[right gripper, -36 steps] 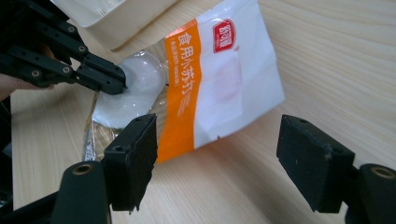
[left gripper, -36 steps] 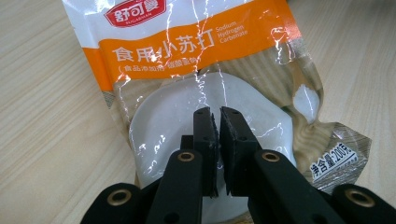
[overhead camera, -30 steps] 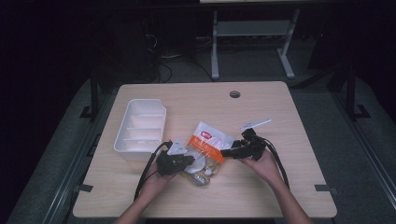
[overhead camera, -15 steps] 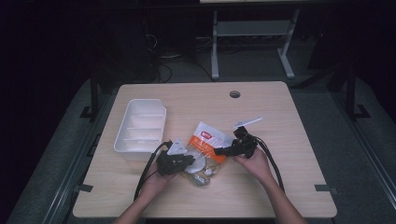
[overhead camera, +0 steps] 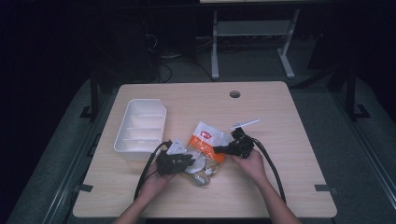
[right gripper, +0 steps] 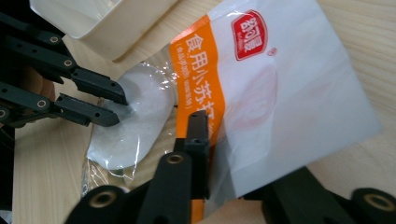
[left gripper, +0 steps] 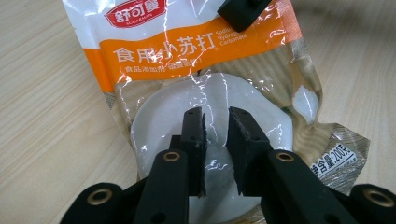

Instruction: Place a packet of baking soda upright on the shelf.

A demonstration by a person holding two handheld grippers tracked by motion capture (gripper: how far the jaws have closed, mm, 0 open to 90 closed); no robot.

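Observation:
A plastic bag with an orange band and a red logo lies in the middle of the wooden table. Its clear lower part holds a white lump of powder. My left gripper pinches that clear part, with the film and powder between its narrowly parted jaws. My right gripper is shut on the bag's orange band: one jaw lies on top and the other is hidden under the film. The left gripper also appears in the right gripper view, at the powder lump.
A white divided tray stands left of the bag, close to my left gripper. A thin white strip sits just behind my right gripper. A round cable hole is near the table's far edge.
My right gripper has slid a little to the left, onto the bag, and the white strip behind it has shifted left too. The left gripper has stayed in place.

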